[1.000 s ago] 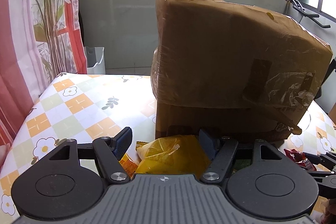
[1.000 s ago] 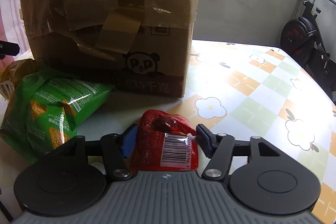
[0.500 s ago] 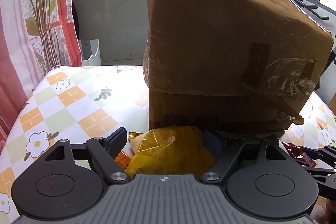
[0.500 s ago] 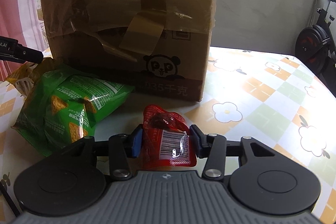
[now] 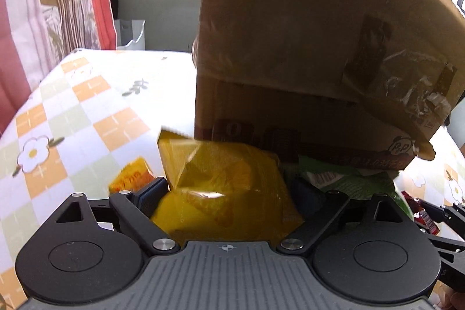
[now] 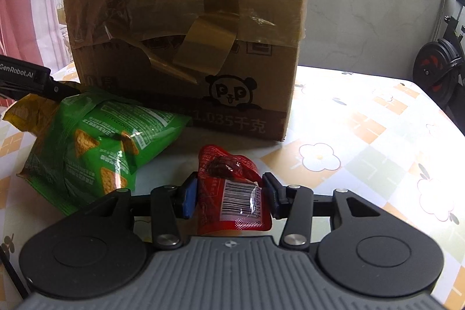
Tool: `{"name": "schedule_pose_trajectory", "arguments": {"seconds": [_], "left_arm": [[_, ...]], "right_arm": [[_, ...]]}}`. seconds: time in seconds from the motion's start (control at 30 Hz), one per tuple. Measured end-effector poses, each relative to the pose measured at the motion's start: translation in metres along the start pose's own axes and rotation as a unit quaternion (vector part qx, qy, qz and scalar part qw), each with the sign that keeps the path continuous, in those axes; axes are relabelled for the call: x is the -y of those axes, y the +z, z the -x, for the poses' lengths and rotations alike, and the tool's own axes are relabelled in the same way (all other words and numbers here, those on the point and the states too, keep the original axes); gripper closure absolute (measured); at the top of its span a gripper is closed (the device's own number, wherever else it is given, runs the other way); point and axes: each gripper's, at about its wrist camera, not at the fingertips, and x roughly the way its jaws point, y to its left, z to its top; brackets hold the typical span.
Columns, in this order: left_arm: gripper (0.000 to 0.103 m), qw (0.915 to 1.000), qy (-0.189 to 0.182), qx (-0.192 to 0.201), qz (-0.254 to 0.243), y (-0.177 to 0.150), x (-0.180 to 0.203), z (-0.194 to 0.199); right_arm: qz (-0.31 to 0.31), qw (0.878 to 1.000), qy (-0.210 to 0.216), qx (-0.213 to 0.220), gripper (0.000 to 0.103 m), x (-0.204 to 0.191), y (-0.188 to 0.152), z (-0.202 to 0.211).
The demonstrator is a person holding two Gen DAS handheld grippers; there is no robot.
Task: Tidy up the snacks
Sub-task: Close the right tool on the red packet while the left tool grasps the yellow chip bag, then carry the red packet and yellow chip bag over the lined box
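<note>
My left gripper [image 5: 229,193] is shut on a yellow snack bag [image 5: 223,182] and holds it in front of the taped cardboard box [image 5: 314,48]. My right gripper [image 6: 229,196] is shut on a small red snack packet [image 6: 232,191] with a barcode, just above the table. A green chip bag [image 6: 98,141] lies on the table to the left of the red packet, against the box [image 6: 186,28]. The green bag [image 5: 343,179] also shows in the left wrist view. A small orange packet [image 5: 130,176] lies on the table beside my left finger.
The table has a checked floral cloth [image 6: 363,141]. A red-patterned curtain [image 5: 52,5] hangs at the left. A white bin [image 5: 129,31] stands beyond the table's far edge. An exercise bike [image 6: 438,71] stands at the right.
Both grippers have closed further onto their packets. The left gripper has lifted the yellow bag and moved closer to the box. The right gripper has risen slightly with the red packet.
</note>
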Motion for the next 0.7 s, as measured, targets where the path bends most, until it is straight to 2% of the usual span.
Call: {"name": "schedule_pose_trajectory", "arguments": {"seconds": [0.17, 0.23, 0.43, 0.57, 0.7], "left_arm": [[0.024, 0.9996, 0.009, 0.020, 0.015, -0.008, -0.001, 0.013], [0.025, 0.9992, 0.013, 0.032, 0.021, -0.012, -0.002, 0.022], [0.026, 0.9961, 0.041, 0.075, 0.020, -0.024, -0.004, 0.056], [0.026, 0.9944, 0.050, 0.084, 0.042, -0.031, -0.008, 0.077], [0.026, 0.9935, 0.058, 0.092, 0.034, -0.035, -0.004, 0.096]], "right_arm": [[-0.001, 1.000, 0.004, 0.001, 0.055, 0.003, -0.001, 0.002], [-0.002, 1.000, 0.005, 0.003, 0.055, 0.004, -0.001, 0.002], [0.000, 1.000, 0.010, 0.011, 0.055, 0.005, -0.002, 0.006], [-0.004, 1.000, 0.012, 0.017, 0.055, 0.006, -0.004, 0.011], [-0.033, 0.999, 0.009, 0.026, 0.055, 0.015, -0.003, 0.021]]}}
